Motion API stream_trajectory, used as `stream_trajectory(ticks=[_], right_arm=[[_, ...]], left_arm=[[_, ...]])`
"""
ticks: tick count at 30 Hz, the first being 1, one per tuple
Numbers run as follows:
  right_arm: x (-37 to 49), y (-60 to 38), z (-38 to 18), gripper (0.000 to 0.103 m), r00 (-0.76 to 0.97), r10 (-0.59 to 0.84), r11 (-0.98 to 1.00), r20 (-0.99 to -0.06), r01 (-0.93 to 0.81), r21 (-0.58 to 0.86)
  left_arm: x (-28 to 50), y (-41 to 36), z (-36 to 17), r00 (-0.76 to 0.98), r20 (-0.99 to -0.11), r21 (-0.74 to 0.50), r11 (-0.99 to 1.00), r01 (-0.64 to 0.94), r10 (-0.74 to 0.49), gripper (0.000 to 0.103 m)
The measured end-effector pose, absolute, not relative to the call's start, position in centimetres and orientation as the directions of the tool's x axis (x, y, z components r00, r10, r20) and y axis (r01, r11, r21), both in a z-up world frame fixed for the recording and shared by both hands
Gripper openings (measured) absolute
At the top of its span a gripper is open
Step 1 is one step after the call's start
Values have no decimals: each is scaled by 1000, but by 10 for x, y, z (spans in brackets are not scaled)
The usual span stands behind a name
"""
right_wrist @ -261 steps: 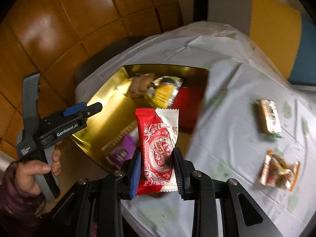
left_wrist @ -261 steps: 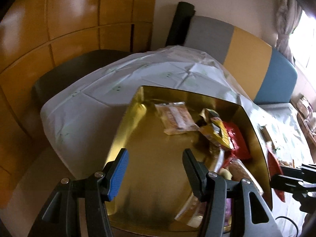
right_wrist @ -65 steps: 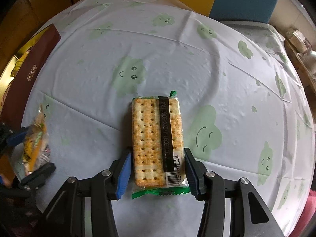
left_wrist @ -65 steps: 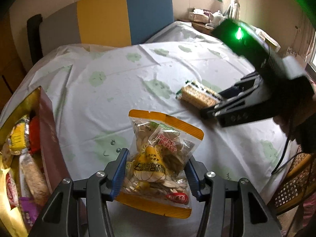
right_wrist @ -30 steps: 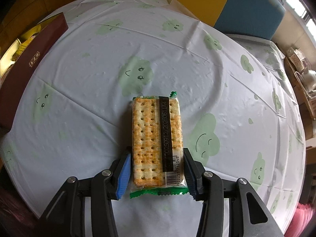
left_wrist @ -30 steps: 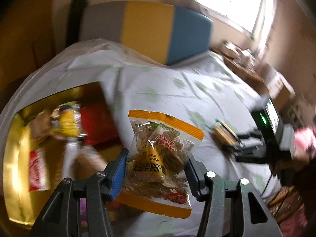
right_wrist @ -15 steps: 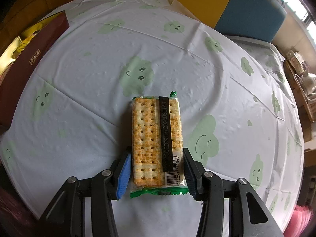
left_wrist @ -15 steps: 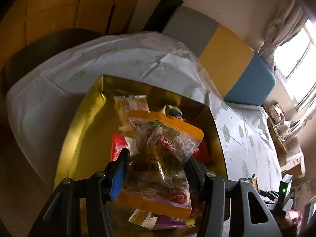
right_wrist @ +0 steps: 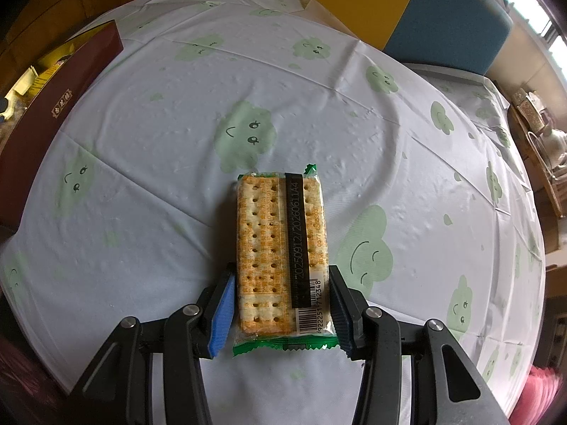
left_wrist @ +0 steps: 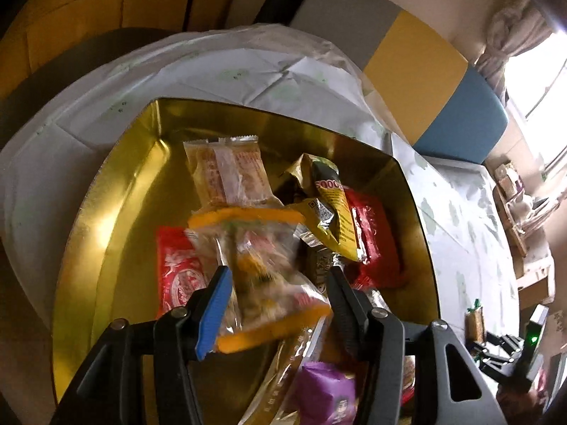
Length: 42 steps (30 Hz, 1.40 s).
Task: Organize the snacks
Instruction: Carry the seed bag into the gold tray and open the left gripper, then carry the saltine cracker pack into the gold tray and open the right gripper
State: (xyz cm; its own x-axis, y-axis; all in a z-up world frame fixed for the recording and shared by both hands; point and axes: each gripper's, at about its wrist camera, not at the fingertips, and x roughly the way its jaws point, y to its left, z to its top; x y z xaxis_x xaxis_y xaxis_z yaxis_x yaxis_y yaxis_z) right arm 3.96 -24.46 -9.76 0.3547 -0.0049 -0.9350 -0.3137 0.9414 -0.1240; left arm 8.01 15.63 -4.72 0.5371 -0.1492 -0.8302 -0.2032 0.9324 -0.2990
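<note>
My left gripper (left_wrist: 278, 278) hangs low over the gold tray (left_wrist: 117, 212). An orange-edged clear snack bag (left_wrist: 262, 269) sits between its pads, blurred and tilted to the left. The tray holds several packets: a red one (left_wrist: 177, 272), a clear orange-printed one (left_wrist: 230, 173), a yellow one (left_wrist: 333, 205) and a purple one (left_wrist: 326, 393). My right gripper (right_wrist: 283, 304) is shut on the near end of a green-edged cracker pack (right_wrist: 280, 248) over the cloud-print tablecloth (right_wrist: 354, 106). It shows small at the lower right of the left wrist view.
The tray's maroon outer wall (right_wrist: 53, 106) runs along the table's left edge in the right wrist view. A chair back in grey, yellow and blue (left_wrist: 418, 53) stands behind the table. A side table with small things (right_wrist: 542, 131) stands at the right.
My left gripper has drawn closer over the tray's snacks. The bag between its pads has swung leftward and gone blurry. The right gripper and cracker pack have not moved.
</note>
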Motion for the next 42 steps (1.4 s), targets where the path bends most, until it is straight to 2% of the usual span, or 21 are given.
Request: stream_trajectory(ticks=[8,23,42], right_arm=[[39,-244,-98,49,360,-10,938,-933,-320,-134],[34,-241,-97,48,373,-21,932,-928,-328,-153],[41,-250,-96,48,347,1,945,-938,-306,-112]], left_arm=[[70,149,-47,549,-833,-203,963,-177,-75,55],[47,118,-39,567,-824,-110,982,-155,-3,55],[28,104,-31,595,-803,-98,990,-103,-18,55]])
